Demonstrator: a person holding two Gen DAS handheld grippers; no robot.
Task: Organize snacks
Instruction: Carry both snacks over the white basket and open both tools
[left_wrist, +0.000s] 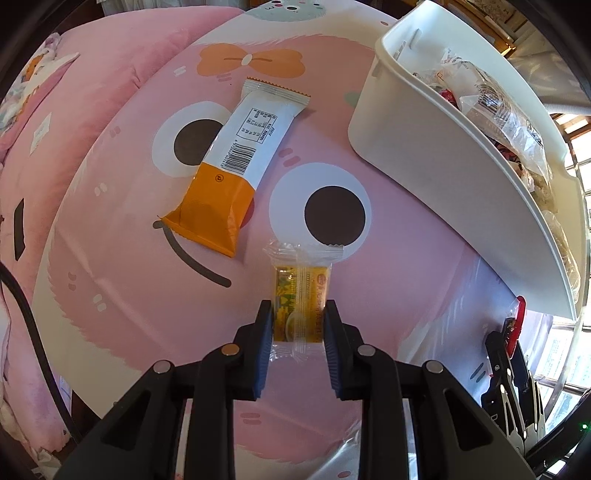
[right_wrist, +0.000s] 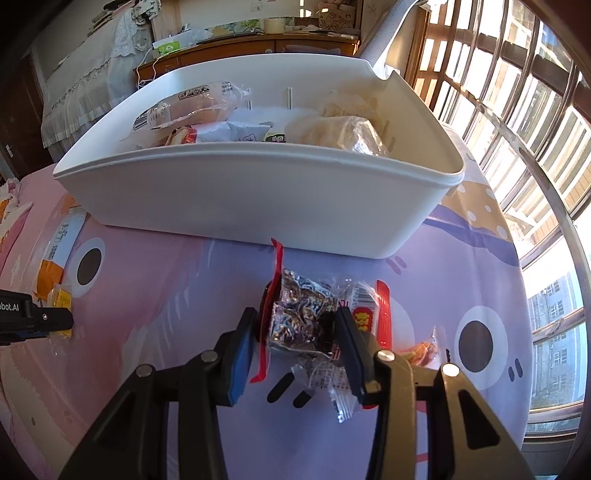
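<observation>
My left gripper points straight down and is shut on a small yellow snack packet that lies on the pink cartoon tablecloth. Beyond it lies a long orange-and-white bar. In the right wrist view my right gripper is shut on a crinkled dark snack packet with red edges, its left pad at the packet's red edge and its right pad pressed into the packet's middle. The white bin stands just behind, with several wrapped snacks inside. The bin also shows at the upper right of the left wrist view.
A small orange-wrapped snack lies right of my right gripper. A barred window runs along the table's right side. Pink bedding and a black cable lie left of the table. A wooden cabinet stands behind the bin.
</observation>
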